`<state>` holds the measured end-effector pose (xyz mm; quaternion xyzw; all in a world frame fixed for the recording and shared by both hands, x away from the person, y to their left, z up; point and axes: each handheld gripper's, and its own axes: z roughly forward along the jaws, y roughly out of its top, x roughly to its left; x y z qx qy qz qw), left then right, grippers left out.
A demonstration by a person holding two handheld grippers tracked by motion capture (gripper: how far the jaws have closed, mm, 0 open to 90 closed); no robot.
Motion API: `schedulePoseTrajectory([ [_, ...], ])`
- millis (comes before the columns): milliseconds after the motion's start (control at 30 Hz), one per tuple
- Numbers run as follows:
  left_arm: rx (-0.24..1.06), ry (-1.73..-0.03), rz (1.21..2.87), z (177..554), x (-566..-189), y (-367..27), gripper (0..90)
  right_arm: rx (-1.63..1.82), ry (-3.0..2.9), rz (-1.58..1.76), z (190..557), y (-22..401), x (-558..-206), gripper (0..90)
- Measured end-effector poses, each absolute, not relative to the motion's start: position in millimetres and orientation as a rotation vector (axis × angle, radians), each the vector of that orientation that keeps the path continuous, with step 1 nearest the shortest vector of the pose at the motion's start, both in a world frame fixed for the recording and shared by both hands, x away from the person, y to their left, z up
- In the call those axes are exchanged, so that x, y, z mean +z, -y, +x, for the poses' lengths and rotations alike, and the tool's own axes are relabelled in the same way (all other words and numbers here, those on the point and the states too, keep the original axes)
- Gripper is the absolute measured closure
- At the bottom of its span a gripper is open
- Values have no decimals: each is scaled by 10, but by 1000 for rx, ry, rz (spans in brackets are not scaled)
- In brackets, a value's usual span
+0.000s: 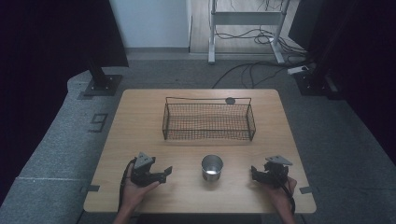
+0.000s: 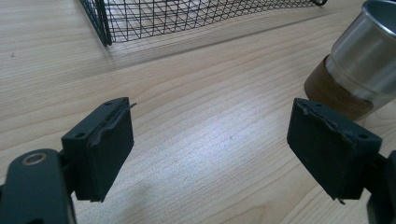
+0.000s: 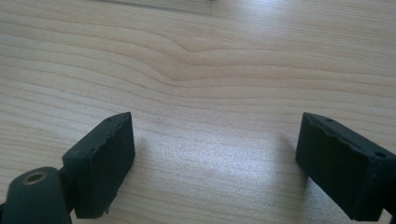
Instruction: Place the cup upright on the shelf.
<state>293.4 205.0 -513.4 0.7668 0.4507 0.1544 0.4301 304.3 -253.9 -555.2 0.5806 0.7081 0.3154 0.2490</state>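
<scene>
A steel cup [image 1: 212, 168] with a brown band at its base stands upright near the table's front edge, midway between both hands. My left gripper [image 1: 166, 173] rests to the cup's left, held by a hand and pointing right toward it. In the left gripper view its jaws [image 2: 210, 135] stand wide apart over bare wood, with the cup [image 2: 364, 60] beyond the right jaw and apart from it. My right gripper [image 1: 254, 173] lies to the cup's right and points left. Its jaws [image 3: 215, 154] are open over bare wood with nothing between them.
A black wire mesh basket [image 1: 208, 135] sits behind the cup at the middle of the light wooden table [image 1: 140, 121]; its corner shows in the left gripper view [image 2: 102, 28]. Grey carpet, dark stands and cables surround the table.
</scene>
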Motion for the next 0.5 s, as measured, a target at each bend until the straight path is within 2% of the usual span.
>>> schedulePoseTrajectory([
  [500,390,-1094,1901,2893,-5062,-2046,154,871,-1947,1560,3020,2564,-5553,124],
])
